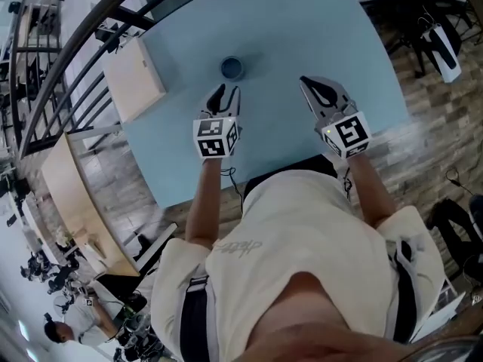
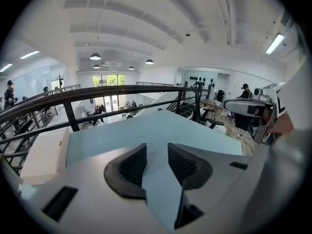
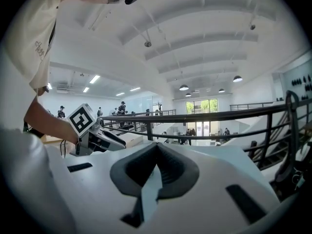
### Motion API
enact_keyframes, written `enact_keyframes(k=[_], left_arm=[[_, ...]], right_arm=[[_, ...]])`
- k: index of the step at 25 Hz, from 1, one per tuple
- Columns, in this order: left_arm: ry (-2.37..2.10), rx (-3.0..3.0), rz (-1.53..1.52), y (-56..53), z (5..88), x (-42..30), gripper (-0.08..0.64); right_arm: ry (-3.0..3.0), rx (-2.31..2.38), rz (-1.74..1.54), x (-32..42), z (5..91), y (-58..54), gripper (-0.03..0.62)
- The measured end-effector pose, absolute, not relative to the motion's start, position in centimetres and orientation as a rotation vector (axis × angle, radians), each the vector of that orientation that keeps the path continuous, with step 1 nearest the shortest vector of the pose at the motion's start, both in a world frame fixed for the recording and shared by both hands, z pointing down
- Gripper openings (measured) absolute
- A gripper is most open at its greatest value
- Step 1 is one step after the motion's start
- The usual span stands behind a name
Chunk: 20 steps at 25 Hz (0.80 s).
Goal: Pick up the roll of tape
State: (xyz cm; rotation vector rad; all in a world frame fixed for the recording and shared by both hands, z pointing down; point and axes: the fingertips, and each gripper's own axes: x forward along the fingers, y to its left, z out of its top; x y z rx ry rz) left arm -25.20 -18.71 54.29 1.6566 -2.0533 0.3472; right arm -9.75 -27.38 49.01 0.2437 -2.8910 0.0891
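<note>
The roll of tape [image 1: 232, 68], a small dark blue ring, lies flat on the light blue table [image 1: 302, 29] toward its middle. My left gripper [image 1: 226, 90] hovers just short of it, tips pointing at the roll, jaws a little apart with nothing between them. In the left gripper view the left gripper [image 2: 157, 149] shows that gap over bare table, and the tape is hidden. My right gripper [image 1: 308, 84] is held to the right of the tape, apart from it. In the right gripper view the right gripper [image 3: 157, 145] has its jaw tips touching, empty.
A pale wooden box [image 1: 133, 75] sits on the table's left part. A black railing [image 1: 68, 59] runs along the table's left edge. Chairs [image 1: 434, 36] stand on the wood floor at the upper right. My own body fills the near side.
</note>
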Motion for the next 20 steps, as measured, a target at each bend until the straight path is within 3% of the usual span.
enact_keyframes(k=[20], left_arm=[[-1.808,1.614,0.698,-23.1,65.3,-28.5,0.147]], right_arm=[[-2.853,0.224,0.140,-10.8,52.6,-30.1,0.008]])
